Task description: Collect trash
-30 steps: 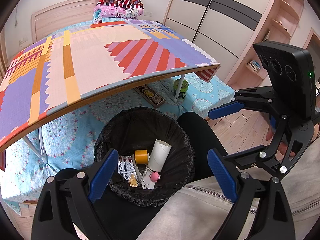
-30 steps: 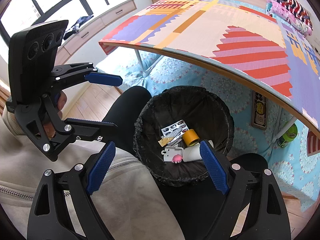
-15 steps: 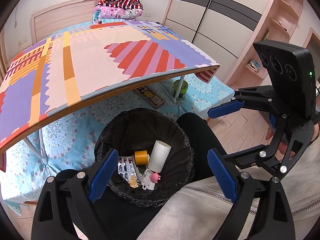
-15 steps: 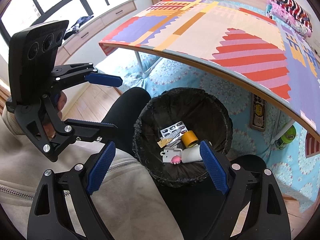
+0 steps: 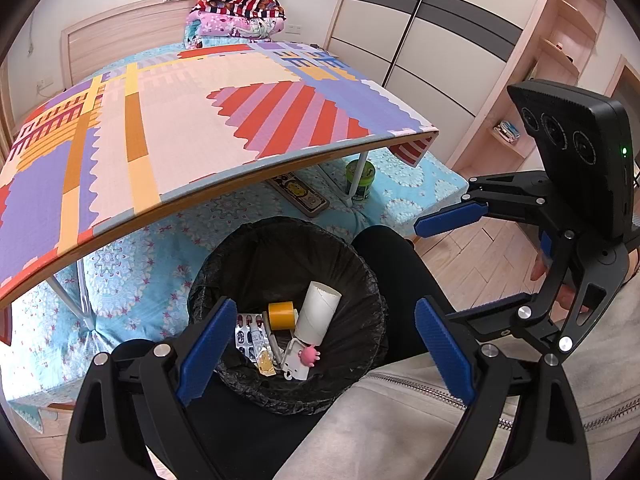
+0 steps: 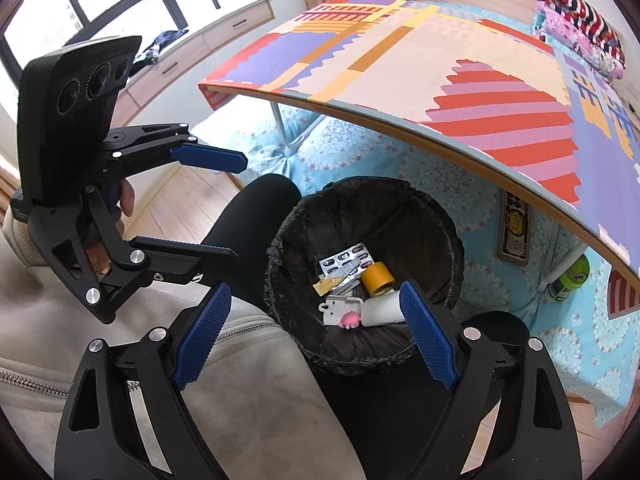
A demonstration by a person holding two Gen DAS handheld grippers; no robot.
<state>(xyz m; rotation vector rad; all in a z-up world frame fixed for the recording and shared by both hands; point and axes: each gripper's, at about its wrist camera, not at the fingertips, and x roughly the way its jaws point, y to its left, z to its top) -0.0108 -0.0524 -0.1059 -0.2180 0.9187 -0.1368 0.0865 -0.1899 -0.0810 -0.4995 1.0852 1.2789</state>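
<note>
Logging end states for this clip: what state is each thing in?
Left gripper: open, empty.
Right gripper: open, empty.
Bin: upright, lined, holding trash.
Tube: in bin, leaning.
Tape: in bin.
Blister pack: in bin, flat.
Table: top bare.

No lettering can be read in either wrist view. The green can point(image 5: 360, 179) under the table carries a label whose print is too small to make out. The flat patterned box point(image 6: 513, 229) lying on the blue bedspread shows printed figures but no legible words. The blister pack point(image 6: 346, 259) inside the black trash bin point(image 5: 360, 272) bears markings too blurred to read.
</note>
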